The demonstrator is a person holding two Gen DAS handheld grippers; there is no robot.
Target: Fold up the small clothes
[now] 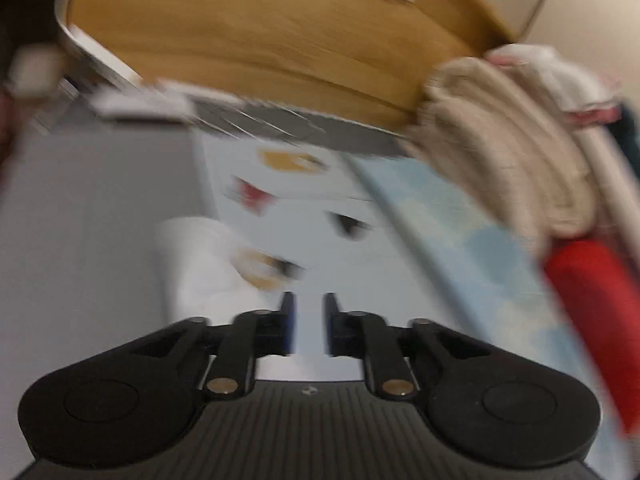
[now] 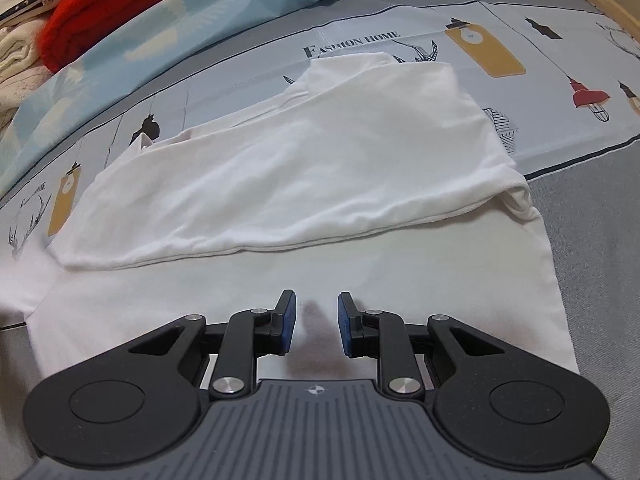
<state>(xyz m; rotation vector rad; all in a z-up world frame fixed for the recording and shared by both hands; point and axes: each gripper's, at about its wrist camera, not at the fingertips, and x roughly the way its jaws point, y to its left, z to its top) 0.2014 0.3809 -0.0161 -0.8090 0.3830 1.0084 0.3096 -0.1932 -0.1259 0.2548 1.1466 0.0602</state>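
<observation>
A white shirt (image 2: 304, 168) lies on the printed sheet (image 2: 560, 92), its upper part folded over the lower part. My right gripper (image 2: 316, 320) hovers just above the shirt's near flat part, open and empty. In the blurred left wrist view, a piece of the white shirt (image 1: 200, 264) shows at the left of the sheet. My left gripper (image 1: 309, 320) is above the sheet beside it, open with a small gap and empty.
A pile of clothes sits at the bed's side: a red garment (image 2: 108, 12) (image 1: 592, 304) and a cream knit (image 1: 500, 152) (image 2: 16, 56). A light blue cover (image 2: 200, 20) borders the sheet. A wooden headboard (image 1: 260, 32) stands beyond the bed. Grey mattress (image 2: 600, 260) shows at right.
</observation>
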